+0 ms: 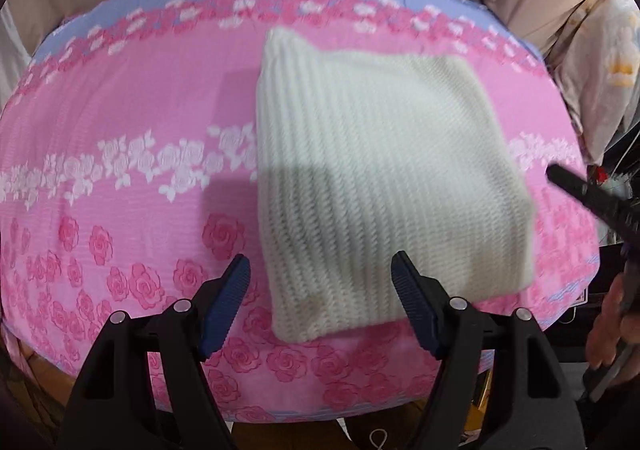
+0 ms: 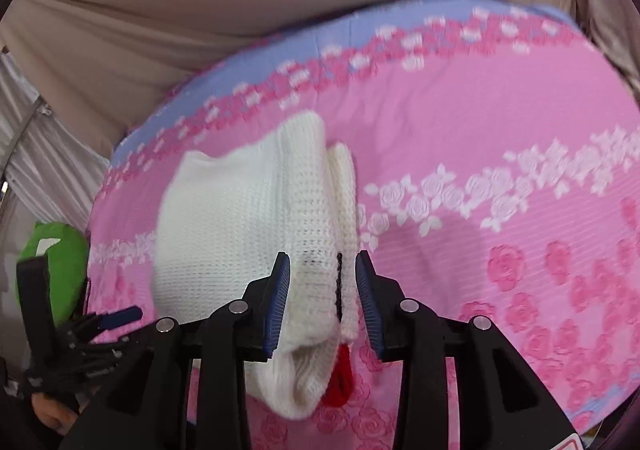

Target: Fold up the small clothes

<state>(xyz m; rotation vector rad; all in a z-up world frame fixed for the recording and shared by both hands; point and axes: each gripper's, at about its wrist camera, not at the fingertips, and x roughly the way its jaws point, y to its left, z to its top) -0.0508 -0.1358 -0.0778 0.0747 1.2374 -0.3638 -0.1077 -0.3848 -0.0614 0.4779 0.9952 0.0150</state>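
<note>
Left wrist view: A cream knitted garment (image 1: 372, 178) lies folded into a thick rectangle on a tabletop (image 1: 120, 122) covered in pink rose-print cloth, its near corner just ahead of the left tool (image 1: 320, 282). The tool's jaws stand wide apart and hold nothing; the knit lies beyond and below them, untouched. At the right edge the right tool (image 1: 580, 190) shows as a dark blur, its state unreadable from here. The likely risk: the bulky fold looks springy, and with no hold on this side its top layer could slump or spread open.

Right wrist view: The right tool (image 2: 323, 290) hangs over the stacked edge of the garment (image 2: 240, 218), jaws partly open with the knit layers between them. The left pad (image 2: 276, 302) sits against the fabric, while the right pad (image 2: 370, 302) stands clear, so the knit is not clamped. A strip of red (image 2: 342, 378) and a dark stitched line show at the fold. If the ribbed pad snags the loose stitches as the tool lifts, the edge could drag up and undo the fold, or shift the stack toward the tabletop's near edge.
</note>
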